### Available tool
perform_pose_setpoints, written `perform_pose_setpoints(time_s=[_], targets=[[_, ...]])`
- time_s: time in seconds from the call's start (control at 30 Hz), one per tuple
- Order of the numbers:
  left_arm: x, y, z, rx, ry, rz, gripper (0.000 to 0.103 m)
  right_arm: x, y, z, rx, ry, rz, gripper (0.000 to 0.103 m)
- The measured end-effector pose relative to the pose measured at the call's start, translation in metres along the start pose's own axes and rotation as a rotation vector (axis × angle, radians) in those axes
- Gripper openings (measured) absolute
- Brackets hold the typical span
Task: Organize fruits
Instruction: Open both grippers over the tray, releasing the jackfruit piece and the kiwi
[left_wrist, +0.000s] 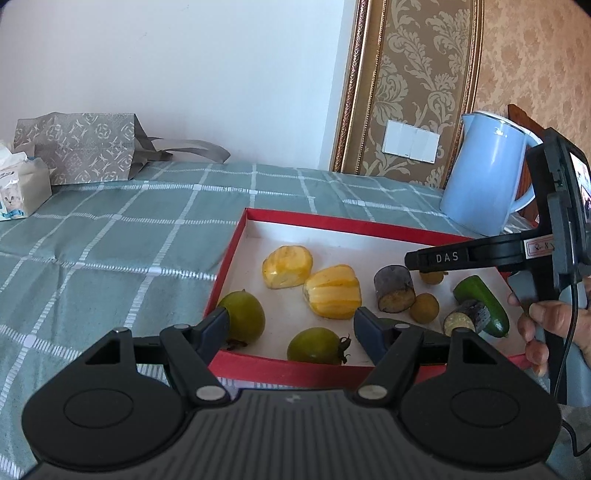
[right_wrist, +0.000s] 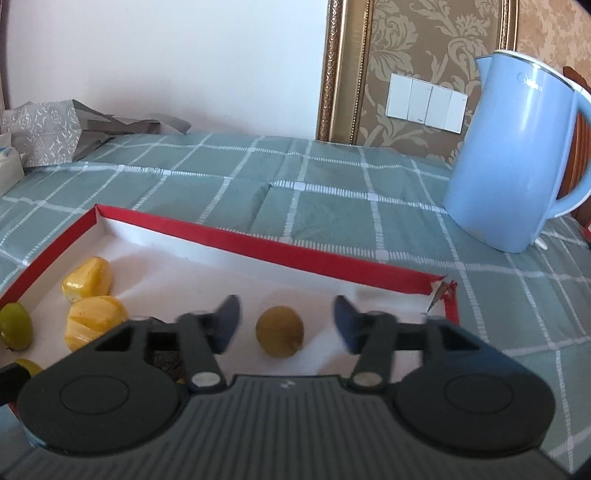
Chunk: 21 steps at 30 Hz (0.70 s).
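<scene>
- The right gripper has its jaws apart, with a small round yellow-brown fruit lying on the tray floor in the gap; neither pad touches it, so nothing is gripped.
- That fruit sits in the red-rimmed tray, toward its 3 o'clock end, well apart from the 2 yellow ridged fruits at 9 o'clock.
- The left gripper hangs over the tray's near rim, jaws apart and empty; a green fruit lies between its fingers and another green fruit touches or sits just behind the left finger, which of the 2 I cannot tell.
- In the left view, 2 dark cut pieces, a second small round fruit and a green cucumber-like piece crowd the 3 o'clock side.
- My judgement: the step in hand is either setting down or picking up the small fruit. To do it well, keep the fingers level and centred on it so it does not roll.
- Lift straight up when leaving, clear of the torn tray corner at 2 o'clock.
- The blue kettle stands near; keep the wrist away from it.
</scene>
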<state>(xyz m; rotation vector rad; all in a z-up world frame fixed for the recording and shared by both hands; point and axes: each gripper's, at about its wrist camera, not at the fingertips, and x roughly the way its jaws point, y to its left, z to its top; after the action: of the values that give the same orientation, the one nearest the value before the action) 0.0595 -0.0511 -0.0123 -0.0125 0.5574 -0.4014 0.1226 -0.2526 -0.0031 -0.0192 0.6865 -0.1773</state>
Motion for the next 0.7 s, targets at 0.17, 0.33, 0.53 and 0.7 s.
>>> perform_pose_setpoints(time_s=[0.17, 0.33, 0.53, 0.7], targets=[[0.001, -0.001, -0.001, 0.009, 0.002, 0.007, 0.074, -0.019, 0.001, -0.002, 0.014, -0.054, -0.003, 0.073], [-0.001, -0.001, -0.001, 0.017, -0.004, 0.013, 0.074, -0.074, 0.000, -0.024, 0.033, -0.166, 0.036, 0.091], [-0.006, -0.003, -0.004, 0.028, -0.020, 0.029, 0.074, -0.155, -0.006, -0.068, 0.027, -0.290, 0.103, 0.103], [-0.014, -0.005, -0.010, 0.053, -0.041, 0.040, 0.074, -0.196, -0.013, -0.109, 0.004, -0.318, 0.114, 0.103]])
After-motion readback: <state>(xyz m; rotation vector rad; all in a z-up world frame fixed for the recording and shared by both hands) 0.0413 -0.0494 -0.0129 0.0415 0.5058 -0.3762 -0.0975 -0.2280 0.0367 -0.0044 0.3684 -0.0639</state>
